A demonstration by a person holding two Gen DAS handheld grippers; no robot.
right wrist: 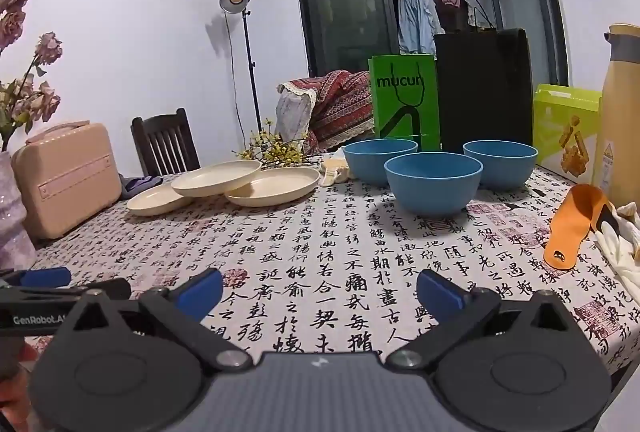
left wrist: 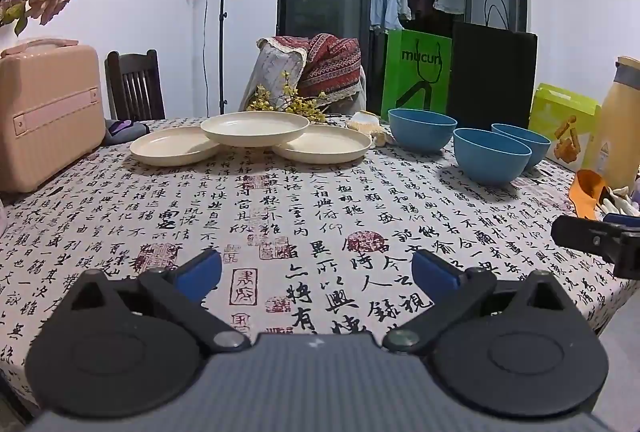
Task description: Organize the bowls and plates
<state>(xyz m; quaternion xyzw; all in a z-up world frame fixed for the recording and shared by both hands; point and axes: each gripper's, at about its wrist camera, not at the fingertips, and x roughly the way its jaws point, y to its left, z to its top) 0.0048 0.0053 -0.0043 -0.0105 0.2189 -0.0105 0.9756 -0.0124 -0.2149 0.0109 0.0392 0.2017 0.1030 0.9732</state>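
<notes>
Both sets of tongs, left tongs (left wrist: 316,270) and right tongs (right wrist: 320,290), are hovering spread wide and empty over the near edge of the table (left wrist: 280,216). Three cream plates (left wrist: 255,128) are sitting toward the far left edge, the top one lying across the other two. Three blue bowls (right wrist: 433,184) are clustering toward the far right, apart, all looking empty. These are looking light, stiff, probably slick plastic; pinching at the rim is looking wisest.
</notes>
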